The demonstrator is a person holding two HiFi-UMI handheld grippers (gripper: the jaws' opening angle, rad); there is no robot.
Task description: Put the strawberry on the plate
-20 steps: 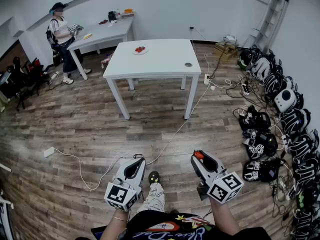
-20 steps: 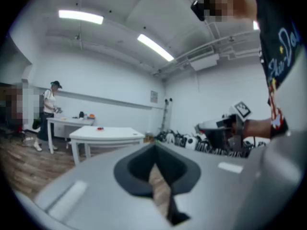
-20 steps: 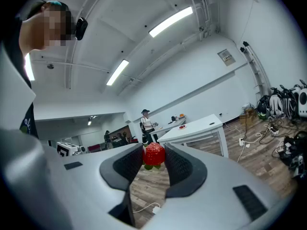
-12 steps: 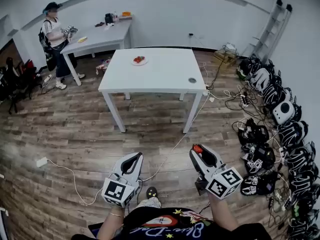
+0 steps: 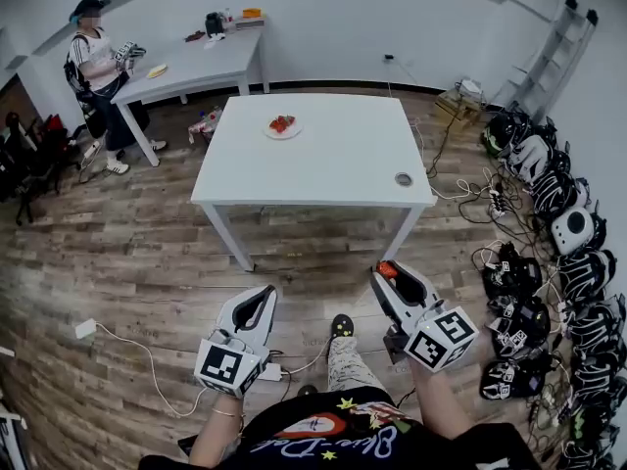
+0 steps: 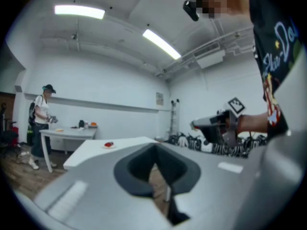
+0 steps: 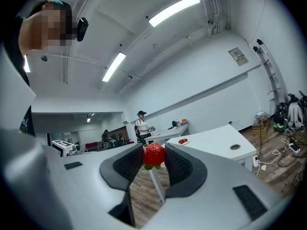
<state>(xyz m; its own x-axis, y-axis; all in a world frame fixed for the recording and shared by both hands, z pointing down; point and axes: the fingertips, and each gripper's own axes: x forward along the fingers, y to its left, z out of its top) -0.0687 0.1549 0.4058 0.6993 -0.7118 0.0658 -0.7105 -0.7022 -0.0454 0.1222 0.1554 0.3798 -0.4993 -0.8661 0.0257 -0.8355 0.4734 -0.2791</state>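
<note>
A white table (image 5: 333, 164) stands ahead on the wooden floor. Near its far left corner sits a small white plate (image 5: 282, 129) with red fruit on it, also visible as the plate (image 7: 183, 141) and the plate (image 6: 109, 145) in the two gripper views. My right gripper (image 5: 385, 270) is held low, well short of the table, shut on a red strawberry (image 7: 154, 154) pinched between its dark pads. The strawberry (image 5: 388, 269) shows at its tips in the head view. My left gripper (image 5: 266, 292) hangs beside it, its jaws (image 6: 154, 150) together and empty.
A dark round insert (image 5: 404, 178) sits near the table's right edge. A second table (image 5: 196, 62) stands at the back left with a person (image 5: 93, 52) beside it. Black headsets and cables (image 5: 549, 213) line the right wall. A power strip (image 5: 85, 328) and cords lie on the floor.
The table has come nearer and lower in the head view as the person walks towards it. Both grippers keep their pose, and the strawberry stays in the right one.
</note>
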